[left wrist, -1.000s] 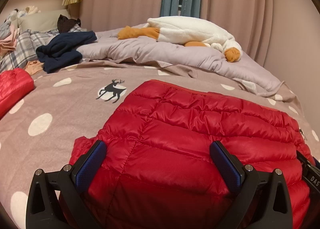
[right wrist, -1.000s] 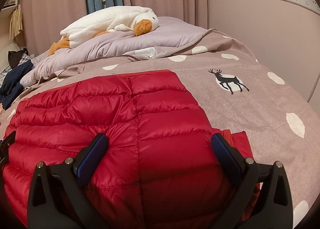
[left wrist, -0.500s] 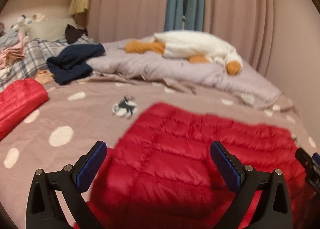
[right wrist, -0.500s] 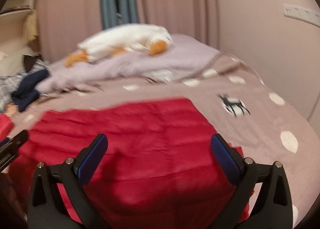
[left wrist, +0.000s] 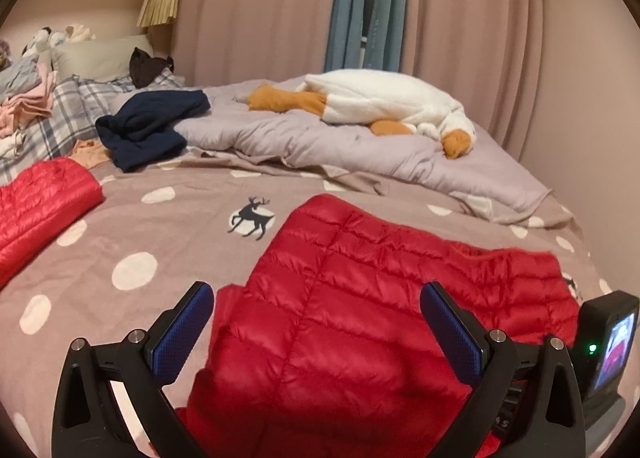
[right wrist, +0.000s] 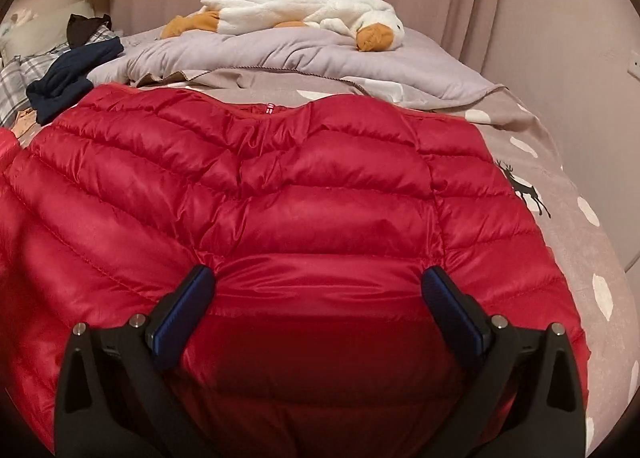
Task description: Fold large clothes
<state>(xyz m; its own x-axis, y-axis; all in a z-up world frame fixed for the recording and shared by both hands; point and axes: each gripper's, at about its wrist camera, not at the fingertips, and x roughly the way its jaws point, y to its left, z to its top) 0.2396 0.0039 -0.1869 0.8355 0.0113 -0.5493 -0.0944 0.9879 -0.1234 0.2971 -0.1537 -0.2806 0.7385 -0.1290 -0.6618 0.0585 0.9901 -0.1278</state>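
A red quilted down jacket (left wrist: 360, 298) lies folded on the brown spotted bedspread (left wrist: 132, 242); it fills most of the right wrist view (right wrist: 280, 198). My left gripper (left wrist: 316, 326) is open and empty, hovering over the jacket's near left part. My right gripper (right wrist: 318, 310) is open and empty, low over the jacket's near edge. The right gripper's body shows at the right edge of the left wrist view (left wrist: 608, 346). A second red down garment (left wrist: 40, 202) lies at the bed's left side.
A white plush goose (left wrist: 384, 106) lies on a lilac duvet (left wrist: 320, 142) at the far side of the bed. A navy garment (left wrist: 148, 126), a plaid pillow (left wrist: 60, 114) and piled clothes (left wrist: 24, 102) sit far left. Curtains and a wall stand behind.
Both grippers swung and shifted: the left one pulled back and left, showing more bedspread; the right one moved left and nearer, so the jacket now fills its view. Both stayed open.
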